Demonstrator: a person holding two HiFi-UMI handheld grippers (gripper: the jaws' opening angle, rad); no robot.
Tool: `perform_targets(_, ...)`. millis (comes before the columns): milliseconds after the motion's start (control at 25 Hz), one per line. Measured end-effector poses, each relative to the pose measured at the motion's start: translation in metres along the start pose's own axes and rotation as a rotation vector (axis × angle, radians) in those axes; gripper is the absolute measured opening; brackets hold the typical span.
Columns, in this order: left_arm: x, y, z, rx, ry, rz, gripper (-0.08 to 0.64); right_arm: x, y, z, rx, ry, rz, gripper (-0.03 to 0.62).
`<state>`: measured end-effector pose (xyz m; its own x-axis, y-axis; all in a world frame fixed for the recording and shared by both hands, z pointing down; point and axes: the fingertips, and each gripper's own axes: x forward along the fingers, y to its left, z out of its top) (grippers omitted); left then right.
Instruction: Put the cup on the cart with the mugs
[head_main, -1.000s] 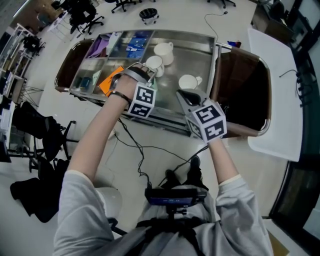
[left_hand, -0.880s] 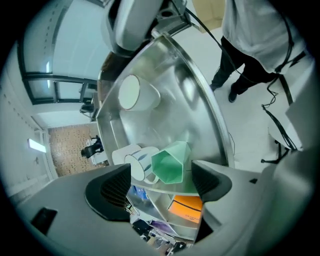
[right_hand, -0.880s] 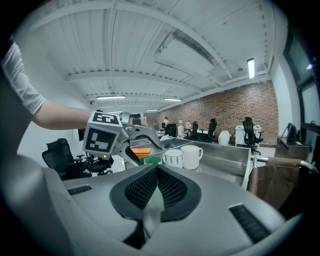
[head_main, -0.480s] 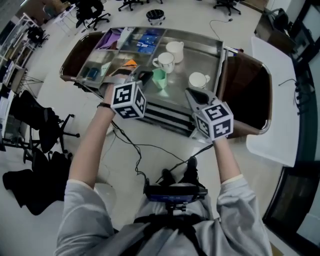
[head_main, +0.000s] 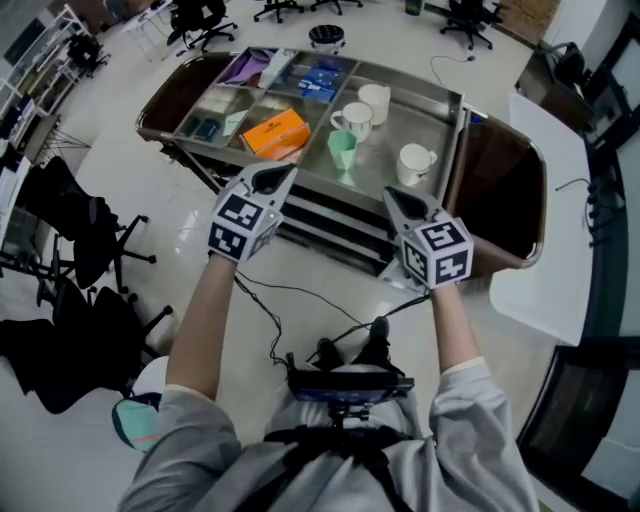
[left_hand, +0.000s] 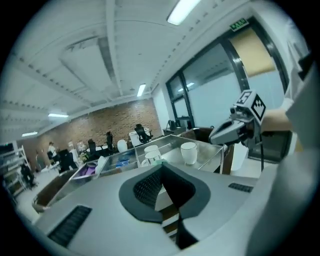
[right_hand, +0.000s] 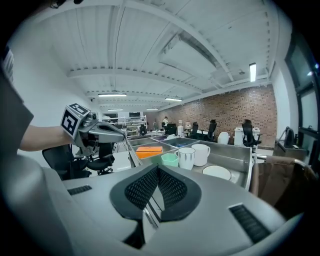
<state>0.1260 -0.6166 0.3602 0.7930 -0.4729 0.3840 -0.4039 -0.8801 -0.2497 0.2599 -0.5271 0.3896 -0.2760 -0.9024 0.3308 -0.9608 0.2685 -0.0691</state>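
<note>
The green cup (head_main: 342, 150) stands upright on the steel cart top (head_main: 440, 110), next to a white mug (head_main: 353, 121). Two more white mugs (head_main: 376, 101) (head_main: 414, 160) stand nearby. My left gripper (head_main: 272, 178) hangs in front of the cart's near edge, shut and empty, apart from the cup. My right gripper (head_main: 398, 197) is level with it on the right, also shut and empty. In the right gripper view the cup (right_hand: 170, 159) shows beyond the closed jaws (right_hand: 157, 185), with the left gripper (right_hand: 100, 131) to the left. The left gripper view shows closed jaws (left_hand: 161, 182) and the mugs (left_hand: 188, 152).
The cart's left compartments hold an orange box (head_main: 272, 132), blue packets (head_main: 318, 80) and a purple item (head_main: 243, 68). Brown side trays (head_main: 505, 190) flank the cart. A white table (head_main: 550, 180) stands at right, black office chairs (head_main: 85, 250) at left, cables (head_main: 300, 300) on the floor.
The left gripper was reaching over the cart by the mugs; the green cup then stood free on the cart top. The gripper has since drawn back to the near edge, shut.
</note>
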Motion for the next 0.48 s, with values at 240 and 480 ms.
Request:
perform_targets(240, -0.042, -0.005, -0.042, -0.254, -0.043, 0.075, 0.006, -0.013, 0.02, -0.023, 0.046, 0.002, -0.002, -0.006)
perform_targets(480, -0.075, -0.021, -0.076, -0.348, -0.047, 0.123, 0.006, -0.028, 0.039, -0.042, 0.112, -0.017, 0.006, -0.006)
